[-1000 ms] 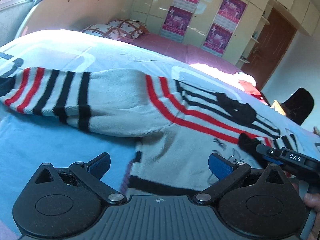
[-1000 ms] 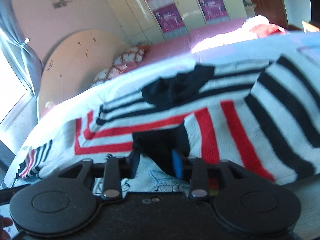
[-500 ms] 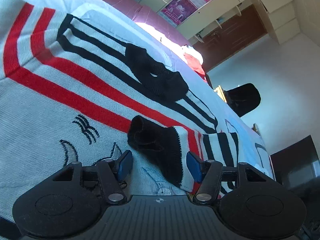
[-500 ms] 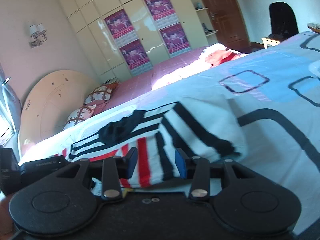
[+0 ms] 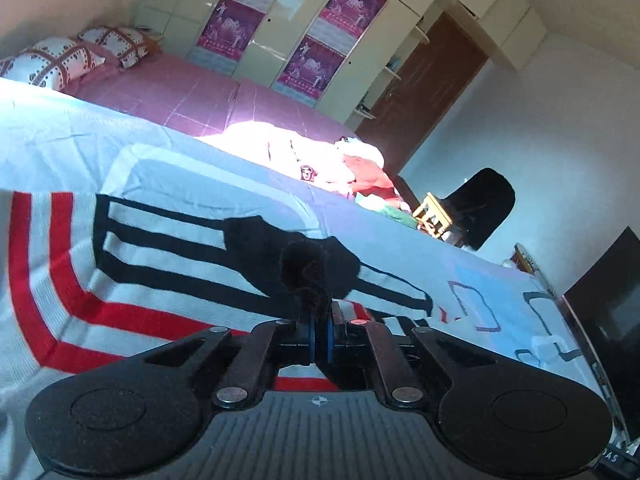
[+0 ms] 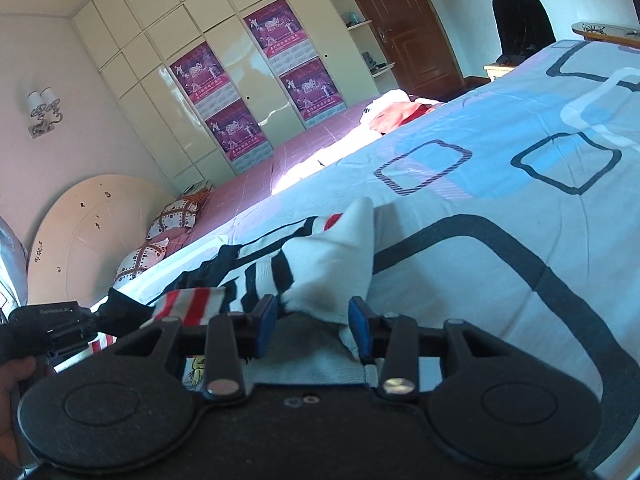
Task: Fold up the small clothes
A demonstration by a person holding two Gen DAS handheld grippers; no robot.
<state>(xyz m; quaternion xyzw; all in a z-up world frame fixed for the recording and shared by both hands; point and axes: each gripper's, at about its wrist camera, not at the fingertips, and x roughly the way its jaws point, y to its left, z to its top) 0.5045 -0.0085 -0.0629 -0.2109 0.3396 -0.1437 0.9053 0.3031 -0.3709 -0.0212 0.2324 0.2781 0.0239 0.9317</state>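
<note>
Both grippers clamp the sweater (image 5: 120, 280) — left gripper (image 5: 320, 338), right gripper (image 6: 312, 320).

A sweater (image 5: 120, 280) lies spread on the bed (image 6: 500, 240). Left tongs (image 5: 320, 340) sit at the sweater's near side, its cuff (image 5: 308, 276) between them. Right tongs (image 6: 312, 320) sit at the sweater's right edge, fabric between them. Behind the sweater lie pillows (image 5: 60, 60); beyond them a wardrobe (image 5: 280, 20), with a door (image 5: 424, 92) to its right.

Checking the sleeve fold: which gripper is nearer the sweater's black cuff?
Left. The left gripper is shut on the black cuff; the right gripper straddles a white fold of the sweater farther off.
</note>
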